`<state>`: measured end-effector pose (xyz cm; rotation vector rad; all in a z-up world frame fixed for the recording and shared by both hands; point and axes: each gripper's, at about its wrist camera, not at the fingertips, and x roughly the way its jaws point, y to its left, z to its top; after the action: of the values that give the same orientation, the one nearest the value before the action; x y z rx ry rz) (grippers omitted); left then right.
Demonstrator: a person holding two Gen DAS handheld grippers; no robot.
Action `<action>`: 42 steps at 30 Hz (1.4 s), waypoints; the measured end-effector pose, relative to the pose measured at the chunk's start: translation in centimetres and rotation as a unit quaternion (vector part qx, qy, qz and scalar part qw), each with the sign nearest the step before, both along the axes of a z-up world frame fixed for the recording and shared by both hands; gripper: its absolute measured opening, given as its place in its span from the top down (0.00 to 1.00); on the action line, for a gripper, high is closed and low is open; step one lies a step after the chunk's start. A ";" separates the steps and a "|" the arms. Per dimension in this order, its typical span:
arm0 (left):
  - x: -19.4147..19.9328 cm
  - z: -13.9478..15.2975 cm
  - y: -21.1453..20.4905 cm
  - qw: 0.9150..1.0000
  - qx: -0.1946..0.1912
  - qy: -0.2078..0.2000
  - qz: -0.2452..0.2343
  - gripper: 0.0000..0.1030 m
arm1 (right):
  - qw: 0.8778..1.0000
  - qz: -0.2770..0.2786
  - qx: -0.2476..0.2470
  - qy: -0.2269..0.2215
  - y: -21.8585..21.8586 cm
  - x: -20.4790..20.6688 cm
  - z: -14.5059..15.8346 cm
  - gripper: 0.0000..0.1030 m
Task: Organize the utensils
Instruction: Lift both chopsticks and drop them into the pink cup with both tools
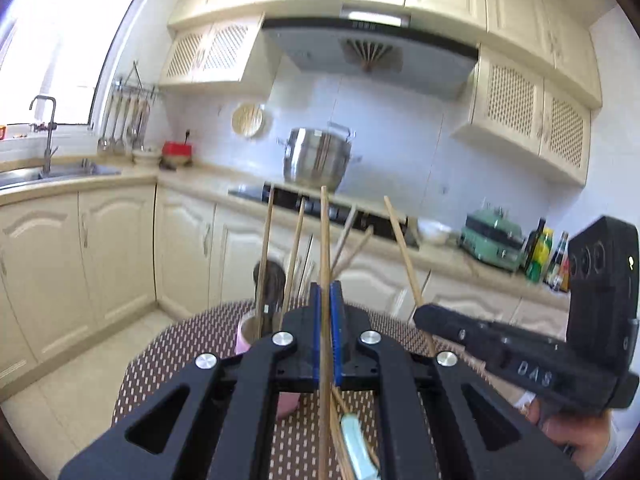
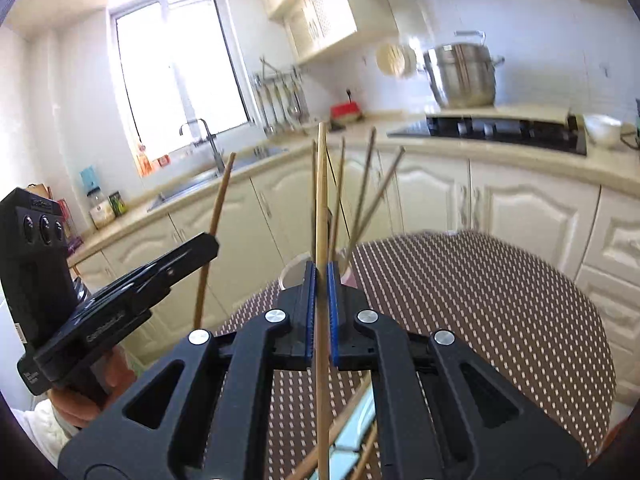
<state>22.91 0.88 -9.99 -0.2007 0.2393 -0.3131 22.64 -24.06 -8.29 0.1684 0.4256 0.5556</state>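
Observation:
My left gripper (image 1: 327, 292) is shut on a wooden chopstick (image 1: 325, 236) that stands upright between its blue pads. My right gripper (image 2: 321, 276) is shut on another wooden chopstick (image 2: 321, 200), also upright. Each gripper shows in the other's view, the right one (image 1: 424, 314) holding its slanted chopstick (image 1: 402, 244), the left one (image 2: 210, 242) holding its stick (image 2: 218, 204). A pink cup (image 1: 250, 330) on the round table holds several chopsticks and a dark spoon (image 1: 270, 276); it shows as a cup rim (image 2: 296, 270) just beyond my right fingertips. More chopsticks and a pale blue-handled utensil (image 1: 356, 444) lie below the grippers.
The round table has a brown dotted cloth (image 2: 480, 300). Cream kitchen cabinets (image 1: 120, 240) wrap around behind it, with a sink and tap (image 1: 44, 132), a black hob (image 2: 500, 130) and a steel pot (image 1: 316, 158). Bottles (image 1: 548, 254) stand on the right counter.

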 end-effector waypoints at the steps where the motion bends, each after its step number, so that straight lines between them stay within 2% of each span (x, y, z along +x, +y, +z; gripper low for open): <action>1: 0.5 0.4 -0.3 1.000 -0.006 -0.013 -0.001 0.95 | 1.000 0.001 0.003 -0.011 0.5 0.6 0.3 0.94; 7: 3.3 2.1 -0.9 0.996 -0.034 -0.078 0.014 0.95 | 0.997 0.008 0.022 -0.072 3.1 2.1 1.8 0.94; 11: 5.0 2.9 -0.6 0.993 -0.051 -0.103 0.024 0.95 | 0.996 0.011 0.037 -0.080 4.6 3.8 2.3 0.94; 21: 9.0 2.3 0.9 0.981 -0.100 -0.148 0.077 0.95 | 0.992 0.004 0.073 -0.106 6.0 7.7 1.9 0.94; 25: 10.2 1.8 1.0 0.980 -0.105 -0.151 0.083 0.95 | 0.989 -0.009 0.090 -0.119 5.7 8.7 2.0 0.94; 32: 11.4 -0.5 0.8 0.984 -0.085 -0.131 0.088 0.95 | 0.987 -0.021 0.094 -0.127 6.2 10.0 0.9 0.94; 37: 11.4 -1.9 0.7 0.988 -0.055 -0.112 0.094 0.95 | 0.987 -0.031 0.096 -0.127 6.8 10.6 0.4 0.94; 42: 11.0 -2.9 1.2 0.991 -0.044 -0.093 0.090 0.93 | 0.987 -0.036 0.087 -0.131 7.5 10.6 -0.3 0.94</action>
<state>33.88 2.04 -12.92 -0.2771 0.0222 -0.1615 33.22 -16.58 -8.55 0.2745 0.1142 0.5355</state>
